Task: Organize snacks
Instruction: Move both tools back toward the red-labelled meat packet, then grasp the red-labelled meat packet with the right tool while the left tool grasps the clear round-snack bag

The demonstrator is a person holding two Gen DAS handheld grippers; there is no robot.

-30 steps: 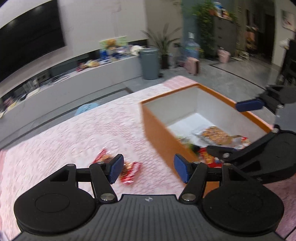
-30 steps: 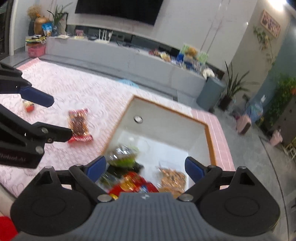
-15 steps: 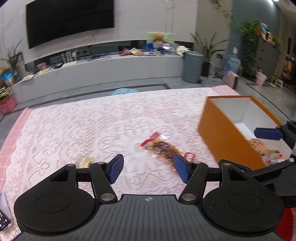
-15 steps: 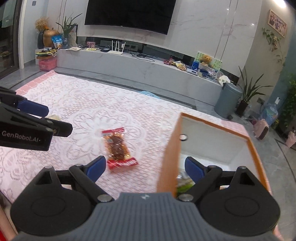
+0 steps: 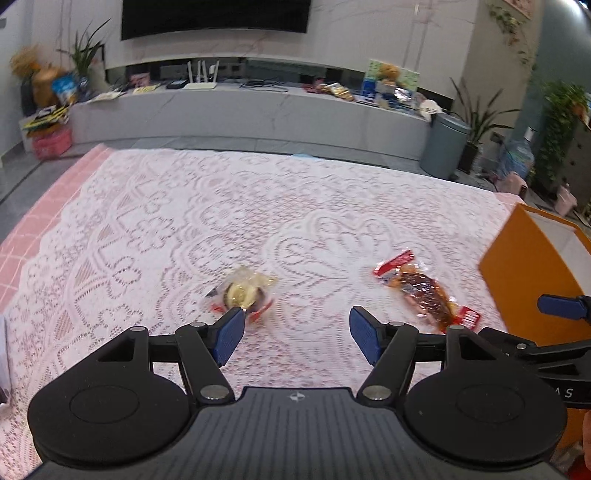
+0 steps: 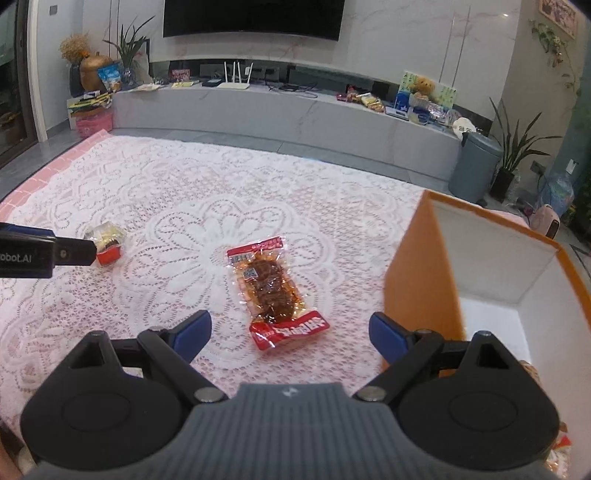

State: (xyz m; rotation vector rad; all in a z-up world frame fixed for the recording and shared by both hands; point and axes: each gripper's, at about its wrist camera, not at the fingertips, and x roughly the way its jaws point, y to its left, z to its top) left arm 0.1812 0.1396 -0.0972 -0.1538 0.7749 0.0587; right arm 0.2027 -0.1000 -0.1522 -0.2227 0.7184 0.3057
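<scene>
The left gripper (image 5: 296,334) tilts down toward the lace tablecloth (image 5: 155,236), its blue pads spread with nothing between them; the jaws have just been opening a little wider. Just past its left pad lies a small wrapped snack (image 5: 242,291) with a pale yellow round inside, flat on the cloth. The right gripper (image 6: 290,332) also angles down at the cloth, fingers spread wide and empty. Directly ahead of it, between the lines of its two pads but not touched by them, lies a clear packet of brown snack with red ends (image 6: 275,290). To the right stands the orange box (image 6: 421,280) with a white inside, close beside the right pad. Beyond the table runs a long grey TV bench (image 6: 295,114) under a wall-mounted television (image 6: 253,18).
</scene>
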